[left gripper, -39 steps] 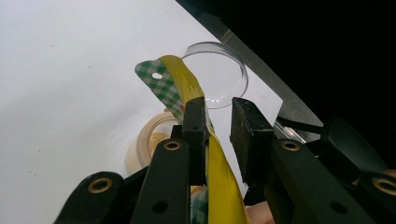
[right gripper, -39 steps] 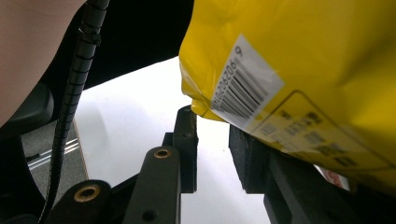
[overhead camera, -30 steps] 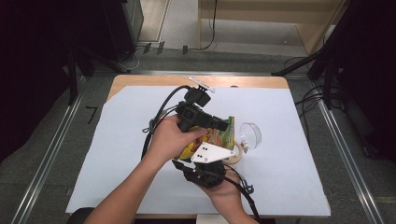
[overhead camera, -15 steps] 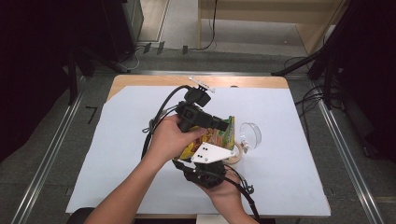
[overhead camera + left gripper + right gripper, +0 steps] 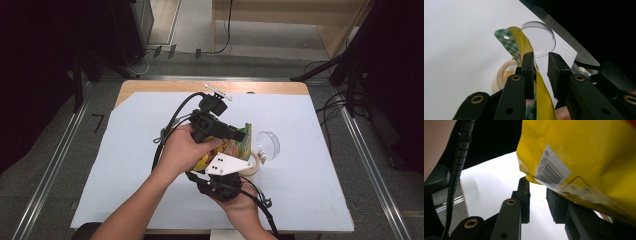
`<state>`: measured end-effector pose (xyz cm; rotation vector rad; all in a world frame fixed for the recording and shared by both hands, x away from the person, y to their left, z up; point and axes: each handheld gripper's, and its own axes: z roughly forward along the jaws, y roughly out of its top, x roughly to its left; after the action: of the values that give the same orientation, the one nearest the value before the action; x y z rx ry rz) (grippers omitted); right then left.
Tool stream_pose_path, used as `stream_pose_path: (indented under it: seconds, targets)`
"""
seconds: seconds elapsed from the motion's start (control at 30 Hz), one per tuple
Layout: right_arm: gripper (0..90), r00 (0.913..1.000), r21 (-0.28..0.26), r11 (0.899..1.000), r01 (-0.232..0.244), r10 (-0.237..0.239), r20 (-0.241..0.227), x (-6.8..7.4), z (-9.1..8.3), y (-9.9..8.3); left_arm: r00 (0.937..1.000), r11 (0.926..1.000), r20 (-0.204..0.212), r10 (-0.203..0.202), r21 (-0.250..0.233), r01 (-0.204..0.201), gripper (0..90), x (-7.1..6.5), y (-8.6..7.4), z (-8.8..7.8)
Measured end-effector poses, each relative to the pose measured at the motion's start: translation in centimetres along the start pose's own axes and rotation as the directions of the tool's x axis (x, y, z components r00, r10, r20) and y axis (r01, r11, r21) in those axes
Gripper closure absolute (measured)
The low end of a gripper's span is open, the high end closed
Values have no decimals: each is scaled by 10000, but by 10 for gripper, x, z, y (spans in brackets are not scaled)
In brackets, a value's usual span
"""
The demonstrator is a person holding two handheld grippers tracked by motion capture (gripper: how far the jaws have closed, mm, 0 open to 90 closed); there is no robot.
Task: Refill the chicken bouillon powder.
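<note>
Snack bag [image 5: 579, 157] of glossy yellow foil with a white barcode label hangs closest, in the upper right of the right gripper view. Its lower corner dips to just above the tips of the right gripper [image 5: 537, 183]. Those black jaws stand apart, white paper showing through the gap, and the foil lies over the right-hand jaw rather than being pinched between the pads.

In the left gripper view the same bag runs up the middle of the frame, its long axis from bottom centre to its green-checked top seal with the hang hole at upper centre. It passes between the jaws of the left gripper [image 5: 541, 56], flat against the left-hand pad, while the right-hand pad stands clear of it. These jaws are parted too and grip nothing. The left gripper looks the nearer to a hold, needing only to close across the bag's thin side.

Behind the bag sit a low beige round cup [image 5: 504, 76] with tan crumbs inside and, beyond it, a clear plastic dome lid [image 5: 544, 40].

From the high view, all this lies right of centre on a white paper sheet [image 5: 125, 165] covering a wooden table [image 5: 150, 86]. Grey floor with metal rails and dark stands surrounds it.
</note>
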<state>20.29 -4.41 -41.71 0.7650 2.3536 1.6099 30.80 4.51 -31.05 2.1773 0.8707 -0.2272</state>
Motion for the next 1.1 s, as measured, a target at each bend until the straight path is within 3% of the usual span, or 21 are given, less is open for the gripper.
stream_pose_path:
  seconds: [0.17, 0.4, 0.6, 1.1]
  targets:
    - [742, 10000, 5, 10000, 62, -62, -5, 1, -2, 3, 9997, 9998, 211, -82, -164, 85, 752, 4, 1, -3]
    - [734, 9996, -41, 9997, -251, 251, -117, 0, -1, 2, 9999, 10000, 128, -62, -29, 62, 749, 4, 2, 1]
    - [737, 10000, -28, 10000, -61, 61, 6, 0, 0, 0, 9999, 10000, 116, -48, 58, 47, 759, 4, 1, 2]
    - [735, 9995, -289, 9992, -269, 265, -158, 1, -2, 1, 9999, 9999, 97, 67, -116, -66, 759, 0, 2, -2]
